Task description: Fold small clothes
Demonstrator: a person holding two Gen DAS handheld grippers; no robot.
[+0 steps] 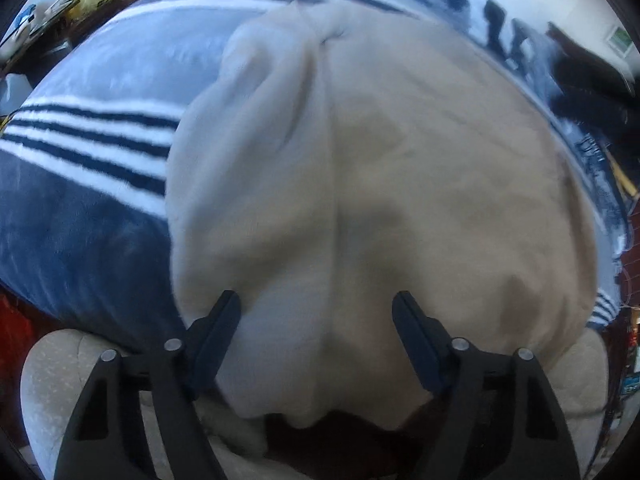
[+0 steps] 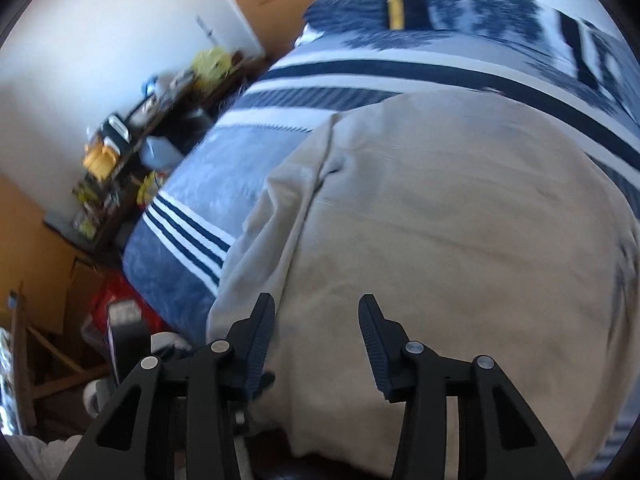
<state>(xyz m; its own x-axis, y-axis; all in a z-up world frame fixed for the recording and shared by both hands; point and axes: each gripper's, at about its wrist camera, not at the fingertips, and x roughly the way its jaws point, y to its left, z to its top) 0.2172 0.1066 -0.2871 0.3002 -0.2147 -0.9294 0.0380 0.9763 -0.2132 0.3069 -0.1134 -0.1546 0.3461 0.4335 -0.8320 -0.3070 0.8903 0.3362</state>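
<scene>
A beige garment lies spread flat on a blue blanket with white and navy stripes; a seam runs down its middle. My left gripper hangs open over the garment's near edge, with cloth showing in the gap and neither pad pressing on it. In the right wrist view the same garment fills the middle and right. My right gripper stands open, narrower than the left, over the garment's near left part, and its pads grip nothing. The garment's left side is bunched into soft folds.
The striped blanket covers a bed. A cluttered shelf with yellow items stands along the wall at left, with a red bag and wooden pieces on the floor below. A pale upholstered cushion sits under the bed's near edge.
</scene>
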